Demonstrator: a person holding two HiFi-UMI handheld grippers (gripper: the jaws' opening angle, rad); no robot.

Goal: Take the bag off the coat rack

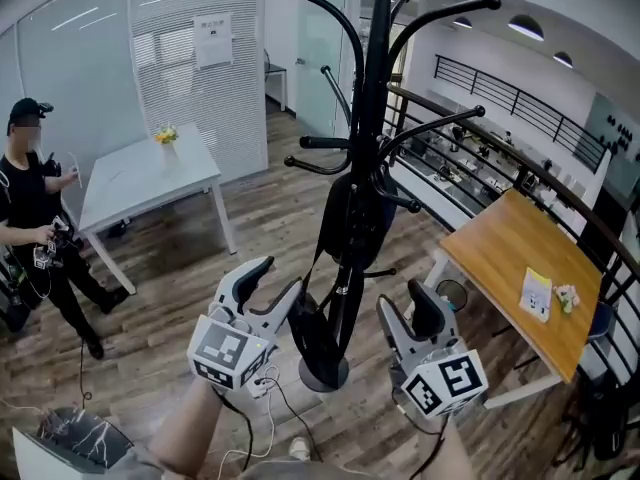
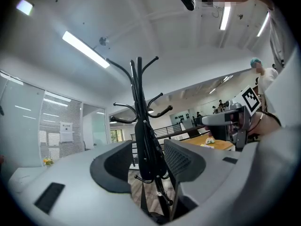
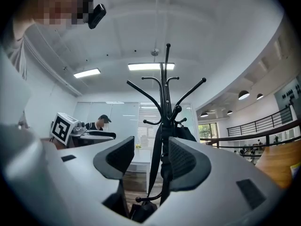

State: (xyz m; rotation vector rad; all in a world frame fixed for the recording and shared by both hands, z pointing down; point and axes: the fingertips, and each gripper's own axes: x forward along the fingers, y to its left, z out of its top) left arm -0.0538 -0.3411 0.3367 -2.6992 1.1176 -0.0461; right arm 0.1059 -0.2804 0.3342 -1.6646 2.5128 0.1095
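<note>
A black coat rack (image 1: 376, 88) stands on the wood floor straight ahead. A black bag (image 1: 350, 218) hangs against its pole from a mid-height hook, and its strap droops toward the round base (image 1: 323, 373). My left gripper (image 1: 272, 288) is just left of the lower pole, open, with nothing between its fingers. My right gripper (image 1: 410, 320) is just right of the pole, also open and empty. In the left gripper view the bag (image 2: 146, 154) shows beyond the open gripper (image 2: 148, 166). In the right gripper view the bag's strap (image 3: 155, 154) shows beyond the open gripper (image 3: 151, 160).
A white table (image 1: 150, 178) with yellow flowers stands at the back left. A person in black (image 1: 35, 208) stands beside it. A wooden table (image 1: 520, 253) and a black railing (image 1: 500, 153) are on the right. Glass walls close the back.
</note>
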